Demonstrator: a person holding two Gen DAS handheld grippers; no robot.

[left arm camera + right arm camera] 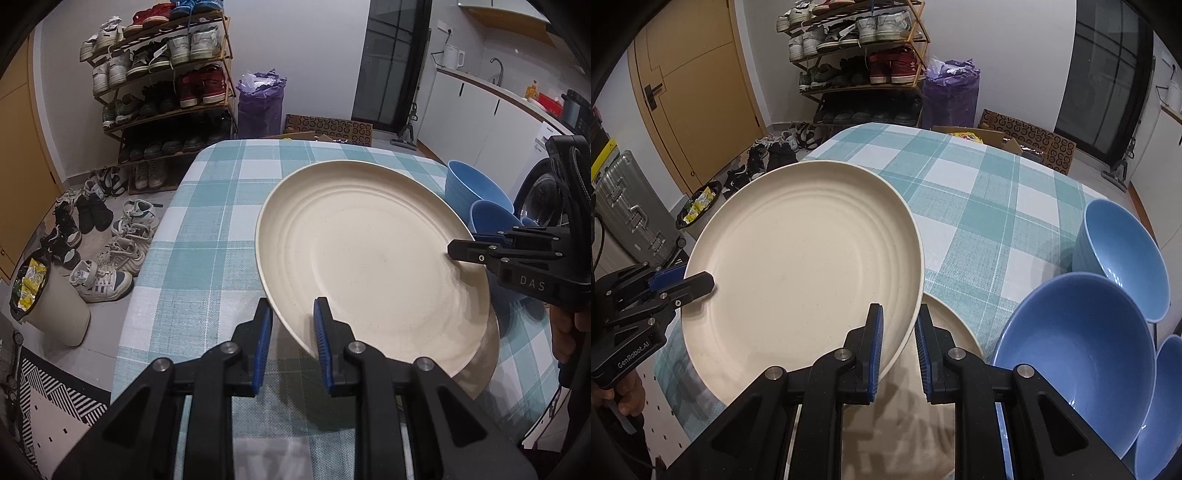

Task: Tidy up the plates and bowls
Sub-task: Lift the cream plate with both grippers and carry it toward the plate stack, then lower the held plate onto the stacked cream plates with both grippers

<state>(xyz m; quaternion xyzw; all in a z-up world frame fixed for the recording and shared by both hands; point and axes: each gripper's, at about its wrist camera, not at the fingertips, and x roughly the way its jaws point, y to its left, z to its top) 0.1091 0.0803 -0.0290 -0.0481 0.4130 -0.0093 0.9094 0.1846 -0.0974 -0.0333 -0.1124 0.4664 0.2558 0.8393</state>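
A cream plate (362, 258) (805, 273) is held tilted above the checked table, over a second cream plate (949, 325) lying on the cloth (484, 350). My left gripper (291, 339) straddles the plate's near rim, one pad above and one below; it shows at the left of the right wrist view (690, 282). My right gripper (899, 343) straddles the opposite rim and shows at the right of the left wrist view (461, 251). Three blue bowls (1082, 354) (1126, 254) (1163, 406) stand to the right; two show behind the plate (472, 184).
The teal checked tablecloth (229, 206) (979, 192) covers the table. A shoe rack (162, 74), loose shoes (107, 243), a bin (51, 306) and a suitcase (624, 206) stand on the floor to the left. Kitchen counter (498, 85) is at far right.
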